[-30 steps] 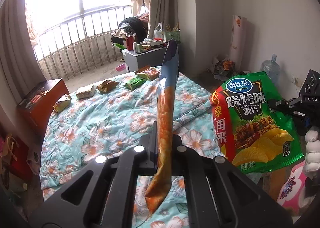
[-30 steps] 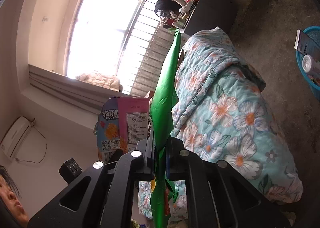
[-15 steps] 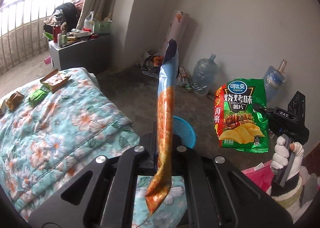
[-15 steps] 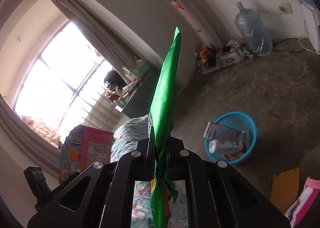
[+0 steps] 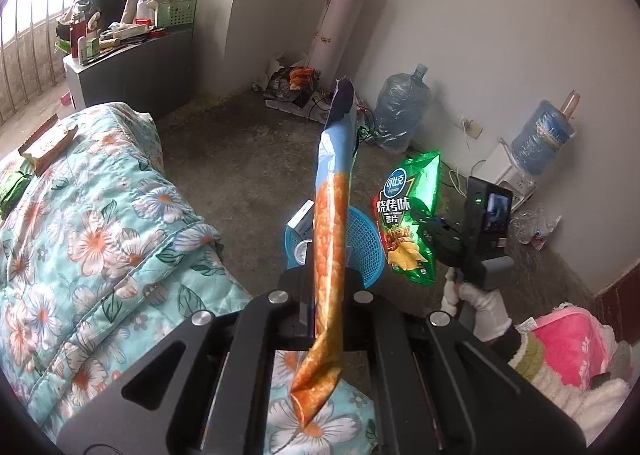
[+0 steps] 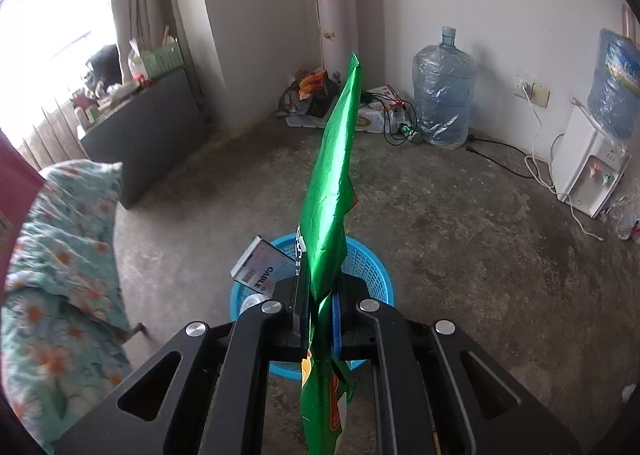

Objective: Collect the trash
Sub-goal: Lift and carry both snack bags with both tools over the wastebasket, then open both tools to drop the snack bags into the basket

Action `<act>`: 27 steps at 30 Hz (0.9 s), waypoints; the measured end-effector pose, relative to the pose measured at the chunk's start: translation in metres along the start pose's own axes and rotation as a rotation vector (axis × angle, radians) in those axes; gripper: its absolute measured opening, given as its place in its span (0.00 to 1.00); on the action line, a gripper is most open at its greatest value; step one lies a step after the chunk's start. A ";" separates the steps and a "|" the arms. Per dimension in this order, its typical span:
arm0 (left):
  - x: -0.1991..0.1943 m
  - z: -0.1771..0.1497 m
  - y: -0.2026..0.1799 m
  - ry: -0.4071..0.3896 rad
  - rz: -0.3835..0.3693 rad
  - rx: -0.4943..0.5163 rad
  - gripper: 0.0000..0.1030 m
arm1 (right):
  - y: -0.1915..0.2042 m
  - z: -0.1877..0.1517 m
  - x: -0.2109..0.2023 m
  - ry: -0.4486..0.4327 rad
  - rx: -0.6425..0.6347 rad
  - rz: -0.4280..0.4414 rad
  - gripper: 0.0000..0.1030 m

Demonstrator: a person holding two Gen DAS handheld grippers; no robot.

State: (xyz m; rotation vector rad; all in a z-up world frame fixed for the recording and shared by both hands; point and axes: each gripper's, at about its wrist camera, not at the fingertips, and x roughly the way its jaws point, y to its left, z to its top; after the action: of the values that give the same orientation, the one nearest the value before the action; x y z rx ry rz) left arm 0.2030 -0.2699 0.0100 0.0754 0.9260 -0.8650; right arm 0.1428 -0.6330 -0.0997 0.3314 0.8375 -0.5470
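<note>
On the concrete floor ahead of us sits a blue plastic basket (image 6: 366, 263), already holding a white box (image 6: 260, 265) printed with the word "CABLE" that leans over its left rim. Our right gripper (image 6: 320, 319) points down toward this basket, its jaws pressed together on a green foil chip bag (image 6: 332, 175). We see the bag edge-on from here, rising like a blade above the jaws and crumpling below them, directly in front of the basket.

From the left wrist view, our left gripper (image 5: 326, 307) is clamped on an orange and blue snack bag (image 5: 330, 223), also seen edge-on, standing upright above the jaws. The same basket (image 5: 360, 239) shows behind it. To the right we see the green bag (image 5: 408, 215) face-on, held out by the right gripper (image 5: 430, 225), which a white-gloved hand (image 5: 480, 303) grips from below.

To our left lies a bed with a teal floral quilt (image 5: 92, 239). A tan wrapper (image 5: 48, 141) and a green wrapper (image 5: 12, 187) rest on it near its far edge. Against the far wall stand a large water jug (image 6: 444, 95), a water dispenser (image 6: 588, 171) and a tall rolled sheet (image 6: 334, 11).
</note>
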 end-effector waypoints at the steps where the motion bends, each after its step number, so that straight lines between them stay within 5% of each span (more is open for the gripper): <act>1: 0.006 0.002 0.003 0.007 0.005 -0.003 0.02 | 0.007 -0.004 0.021 0.025 -0.015 -0.014 0.09; 4: 0.020 0.005 0.009 0.034 0.019 -0.017 0.02 | 0.024 -0.023 0.078 0.138 -0.019 -0.002 0.14; 7: 0.034 0.006 0.015 0.063 0.026 -0.026 0.02 | 0.018 -0.041 0.107 0.235 0.102 0.077 0.31; 13: 0.060 0.012 0.014 0.108 0.007 -0.027 0.02 | -0.037 -0.067 0.087 0.159 0.471 0.290 0.49; 16: 0.077 0.018 0.001 0.137 -0.030 -0.029 0.02 | -0.074 -0.079 0.072 0.111 0.617 0.391 0.50; 23: 0.169 0.036 -0.036 0.331 -0.141 -0.085 0.02 | -0.138 -0.100 0.046 0.035 0.784 0.373 0.50; 27: 0.242 0.044 -0.062 0.416 -0.106 -0.091 0.03 | -0.158 -0.104 0.049 0.034 0.835 0.380 0.50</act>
State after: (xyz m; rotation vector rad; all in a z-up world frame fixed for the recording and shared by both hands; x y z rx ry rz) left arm 0.2629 -0.4794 -0.1196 0.1319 1.3671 -0.9209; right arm 0.0149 -0.7276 -0.2133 1.2394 0.5198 -0.5112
